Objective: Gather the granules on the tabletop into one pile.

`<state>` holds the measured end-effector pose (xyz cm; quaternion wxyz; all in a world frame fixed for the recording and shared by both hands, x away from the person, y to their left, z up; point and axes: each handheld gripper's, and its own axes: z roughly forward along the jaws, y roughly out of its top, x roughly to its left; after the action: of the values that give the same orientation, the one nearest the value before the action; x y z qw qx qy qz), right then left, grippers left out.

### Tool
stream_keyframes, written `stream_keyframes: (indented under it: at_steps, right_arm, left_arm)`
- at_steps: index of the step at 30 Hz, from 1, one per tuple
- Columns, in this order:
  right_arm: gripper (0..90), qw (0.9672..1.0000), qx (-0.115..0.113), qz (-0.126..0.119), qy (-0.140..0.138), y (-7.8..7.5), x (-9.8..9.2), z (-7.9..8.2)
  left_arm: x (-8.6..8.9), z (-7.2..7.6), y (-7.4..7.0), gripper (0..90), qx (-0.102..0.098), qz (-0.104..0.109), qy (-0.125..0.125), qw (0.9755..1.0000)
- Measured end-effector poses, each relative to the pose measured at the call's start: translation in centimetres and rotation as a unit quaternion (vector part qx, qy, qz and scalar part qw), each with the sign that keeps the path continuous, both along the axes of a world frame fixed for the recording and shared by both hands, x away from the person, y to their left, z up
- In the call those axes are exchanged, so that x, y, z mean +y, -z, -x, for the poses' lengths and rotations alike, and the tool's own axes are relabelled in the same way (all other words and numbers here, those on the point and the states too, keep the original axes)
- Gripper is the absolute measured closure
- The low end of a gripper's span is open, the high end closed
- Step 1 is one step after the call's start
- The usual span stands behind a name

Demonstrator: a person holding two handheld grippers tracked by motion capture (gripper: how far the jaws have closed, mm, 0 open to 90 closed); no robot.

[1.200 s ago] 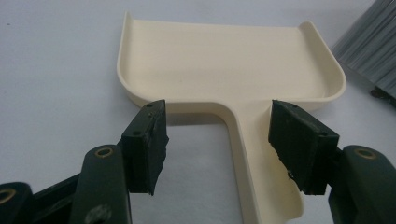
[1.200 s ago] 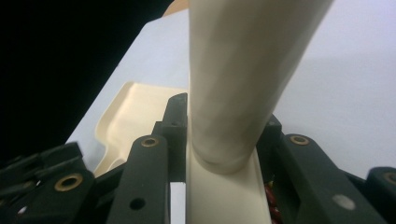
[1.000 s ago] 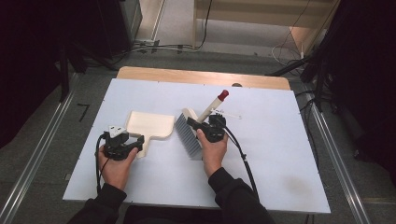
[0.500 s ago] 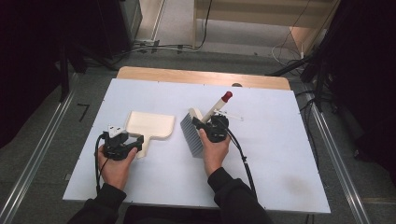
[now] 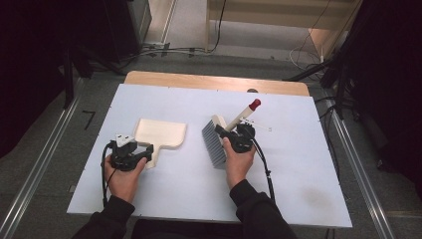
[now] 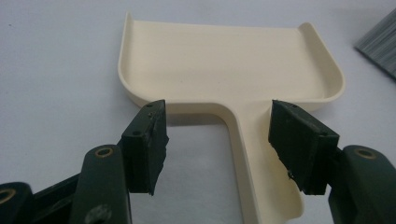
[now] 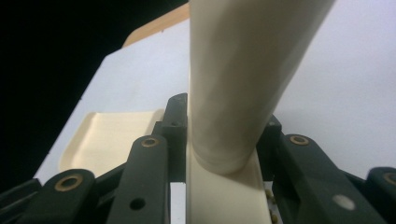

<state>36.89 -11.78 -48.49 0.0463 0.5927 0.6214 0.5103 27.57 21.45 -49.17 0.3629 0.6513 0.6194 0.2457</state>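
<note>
We are pinching the cream plastic hand brush [image 5: 219, 142] in the right gripper [image 5: 242, 138]; left gripper [image 5: 130, 154] jaws spread around the cream plastic dustpan's [image 5: 160, 133] handle, needing closing next.

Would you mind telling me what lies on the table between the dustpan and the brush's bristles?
Nothing: in the high view a bare strip of white table separates the dustpan from the brush.

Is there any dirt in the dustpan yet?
Empty. The cream plastic dustpan shows a bare, clean tray in the left gripper view, with nothing lying in it.
</note>
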Motion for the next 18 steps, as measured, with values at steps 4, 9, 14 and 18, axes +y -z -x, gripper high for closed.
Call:
stream_keyframes:
  at_steps: [4,9,14,18]
  right_arm:
    - [64.4,0.9997,-0.008,-0.02,-0.009,-0.9,-0.3,0.2]
    - [64.4,0.999,-0.042,0.011,-0.012,-2.7,-1.2,0.3]
    - [64.4,0.9906,-0.085,0.107,0.002,-3.7,-2.2,0.1]
    - [64.3,0.9658,-0.138,0.219,-0.011,-3.5,-1.5,0.4]
  left_arm:
    - [0.0,0.0,0.0,38.6,0.0,0.0,0.0,1.0]
    - [0.0,0.0,0.0,38.7,0.0,0.001,0.0,1.0]
    - [-0.1,0.0,0.1,38.6,0.002,0.0,-0.001,1.0]
    - [-0.2,0.0,0.1,38.6,0.002,0.0,0.0,1.0]
